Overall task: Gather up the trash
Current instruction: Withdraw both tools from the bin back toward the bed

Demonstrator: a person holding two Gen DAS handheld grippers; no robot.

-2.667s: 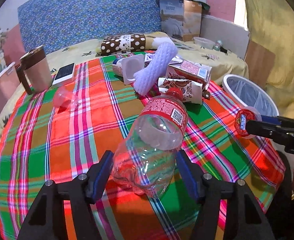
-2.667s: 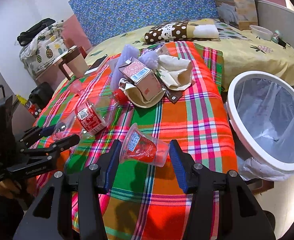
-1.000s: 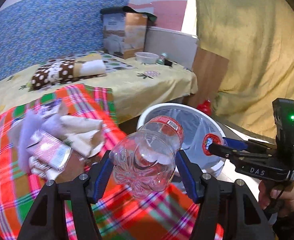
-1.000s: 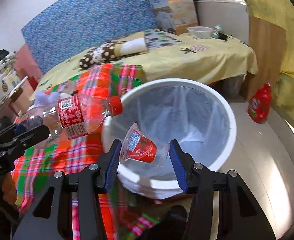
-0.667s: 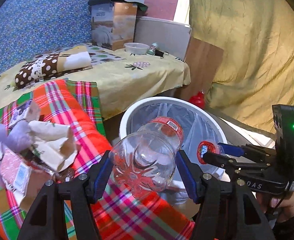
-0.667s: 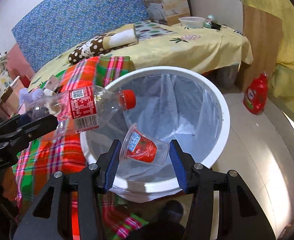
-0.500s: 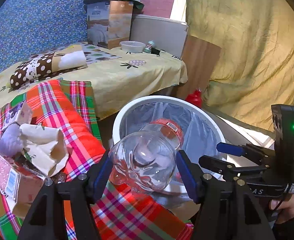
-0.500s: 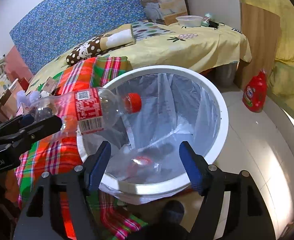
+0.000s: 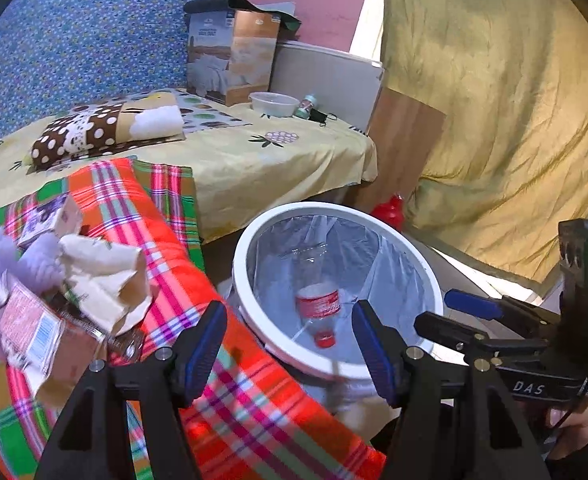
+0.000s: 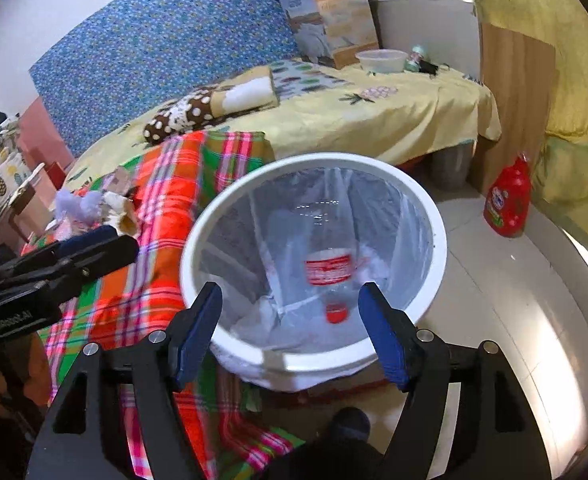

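Both your left gripper (image 9: 290,344) and right gripper (image 10: 290,332) hang apart and empty above the bin (image 10: 373,168), bottle (image 10: 327,268) dropped inside; next, go back left for the cartons (image 9: 30,328).

A clear plastic bottle (image 9: 315,300) with a red label and a red cap is inside the white round bin (image 9: 335,366), cap end pointing down, and it looks a bit blurry. The bin has a thin see-through bag (image 10: 409,216) in it and stands on the floor just beside the bed with the bright checked blanket (image 9: 162,248). More trash lies on that blanket to the left: crumpled brown paper (image 9: 102,276), a flat pink carton (image 9: 26,328) with a barcode, and a soft pale purple fluffy thing (image 9: 40,264), all piled close together.
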